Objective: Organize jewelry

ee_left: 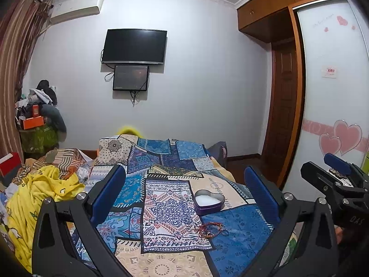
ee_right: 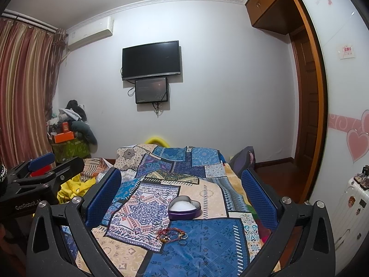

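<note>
A heart-shaped purple tin (ee_left: 209, 202) with a white lining sits open on the patterned bedspread; it also shows in the right wrist view (ee_right: 184, 208). In front of it lies a small pile of jewelry (ee_left: 211, 230): red cord bracelets and a few metal rings, which the right wrist view (ee_right: 172, 233) shows too. My left gripper (ee_left: 188, 194) is open and empty, above and short of the jewelry. My right gripper (ee_right: 184, 191) is open and empty, likewise held back over the bed. Each gripper shows at the edge of the other's view.
The patchwork bedspread (ee_right: 207, 237) covers the bed. A yellow blanket (ee_left: 41, 191) and crumpled bedding lie at the left. A wardrobe with sliding doors (ee_left: 332, 87) stands at the right, a white suitcase (ee_right: 350, 205) beside it. A TV (ee_left: 135, 46) hangs on the far wall.
</note>
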`<state>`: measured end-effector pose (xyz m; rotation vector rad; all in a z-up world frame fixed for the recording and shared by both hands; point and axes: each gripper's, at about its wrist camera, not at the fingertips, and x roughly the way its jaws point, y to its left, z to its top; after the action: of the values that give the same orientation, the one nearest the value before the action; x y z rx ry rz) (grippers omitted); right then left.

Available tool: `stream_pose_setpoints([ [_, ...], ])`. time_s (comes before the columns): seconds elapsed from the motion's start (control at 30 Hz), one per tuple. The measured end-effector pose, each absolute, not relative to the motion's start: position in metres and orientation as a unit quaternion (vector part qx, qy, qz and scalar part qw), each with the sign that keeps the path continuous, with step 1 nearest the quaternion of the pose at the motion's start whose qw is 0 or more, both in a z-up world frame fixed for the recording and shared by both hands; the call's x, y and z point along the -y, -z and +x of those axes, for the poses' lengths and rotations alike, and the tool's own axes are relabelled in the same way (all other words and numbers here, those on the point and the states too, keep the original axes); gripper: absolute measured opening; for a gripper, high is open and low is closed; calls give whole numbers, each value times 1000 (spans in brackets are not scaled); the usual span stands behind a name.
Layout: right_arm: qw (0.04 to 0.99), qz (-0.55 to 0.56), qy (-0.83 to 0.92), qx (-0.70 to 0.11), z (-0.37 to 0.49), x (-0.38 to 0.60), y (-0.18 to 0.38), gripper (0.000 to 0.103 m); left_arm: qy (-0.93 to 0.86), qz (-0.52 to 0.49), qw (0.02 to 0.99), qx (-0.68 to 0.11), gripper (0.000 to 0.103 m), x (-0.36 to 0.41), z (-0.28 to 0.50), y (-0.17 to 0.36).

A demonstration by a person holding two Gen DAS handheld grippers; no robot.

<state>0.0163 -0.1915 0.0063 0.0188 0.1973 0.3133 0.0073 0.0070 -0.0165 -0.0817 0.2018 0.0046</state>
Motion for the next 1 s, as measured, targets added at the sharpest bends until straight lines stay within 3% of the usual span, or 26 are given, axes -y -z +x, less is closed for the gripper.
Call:
stream_pose_setpoints([
  [1.0, 983, 11, -156, -99, 18, 192, -6, 103, -6, -39, 994, -102, 103, -7, 9, 15],
])
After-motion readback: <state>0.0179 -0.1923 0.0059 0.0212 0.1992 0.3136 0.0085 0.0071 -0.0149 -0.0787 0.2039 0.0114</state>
